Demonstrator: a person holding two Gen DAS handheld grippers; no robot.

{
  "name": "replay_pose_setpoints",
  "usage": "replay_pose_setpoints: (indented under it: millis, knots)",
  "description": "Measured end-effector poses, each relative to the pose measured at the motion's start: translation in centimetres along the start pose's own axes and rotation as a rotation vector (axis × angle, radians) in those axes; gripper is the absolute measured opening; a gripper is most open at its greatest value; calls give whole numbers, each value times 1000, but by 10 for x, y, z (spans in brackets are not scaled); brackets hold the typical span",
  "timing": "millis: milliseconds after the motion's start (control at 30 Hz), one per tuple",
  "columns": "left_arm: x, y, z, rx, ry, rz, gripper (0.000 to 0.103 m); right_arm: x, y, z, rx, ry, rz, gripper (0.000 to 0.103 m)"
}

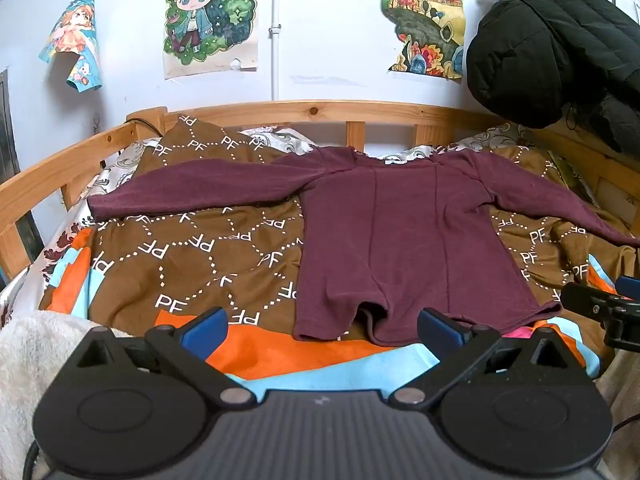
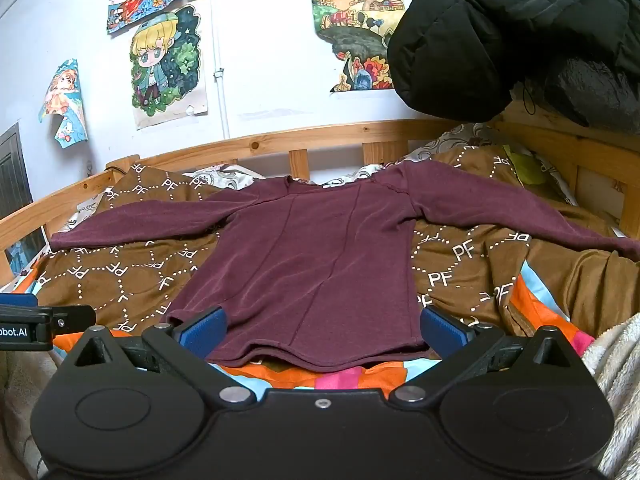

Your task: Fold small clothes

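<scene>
Maroon long-sleeved top (image 1: 404,240) lies flat on a brown bedspread (image 1: 192,252) printed with white "PF" letters, neck toward the wooden bed rail (image 1: 312,110) and hem toward the cameras, both sleeves spread out to the sides. In the left wrist view the garment's right-hand sleeve runs off the frame edge, so its cuff cannot be seen; in the right wrist view that same sleeve also disappears at the border. The hem buckles into a small raised fold near its middle, and what lies under it is hidden. The left gripper (image 1: 322,330) has its jaws spread wide with nothing between them, hovering just short of the hem over the orange and blue cloth (image 1: 304,356). The right gripper (image 2: 322,330) is likewise fully spread and empty, its blue pads flanking the hem's width without pressing on it; whether the tips brush the fabric is hard to tell. Each view catches only a sliver of the other gripper at its edge. A black padded jacket (image 1: 552,40) hangs at the upper right, covering part of the rail and a wall drawing (image 1: 424,16). A pale fleecy blanket (image 1: 28,368) is cut off at the lower corners.
</scene>
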State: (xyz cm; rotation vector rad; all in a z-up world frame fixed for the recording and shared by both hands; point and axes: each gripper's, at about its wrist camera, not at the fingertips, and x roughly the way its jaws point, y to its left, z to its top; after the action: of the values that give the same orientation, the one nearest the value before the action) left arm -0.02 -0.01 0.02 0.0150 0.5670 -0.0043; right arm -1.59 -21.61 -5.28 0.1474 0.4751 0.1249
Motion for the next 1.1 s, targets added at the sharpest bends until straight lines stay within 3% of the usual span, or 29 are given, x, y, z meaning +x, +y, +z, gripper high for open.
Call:
replay_pose_setpoints:
  millis: [1100]
  knots:
    - [2, 0, -4, -5, 7, -2, 103, 0, -1, 0, 2, 2, 0, 103]
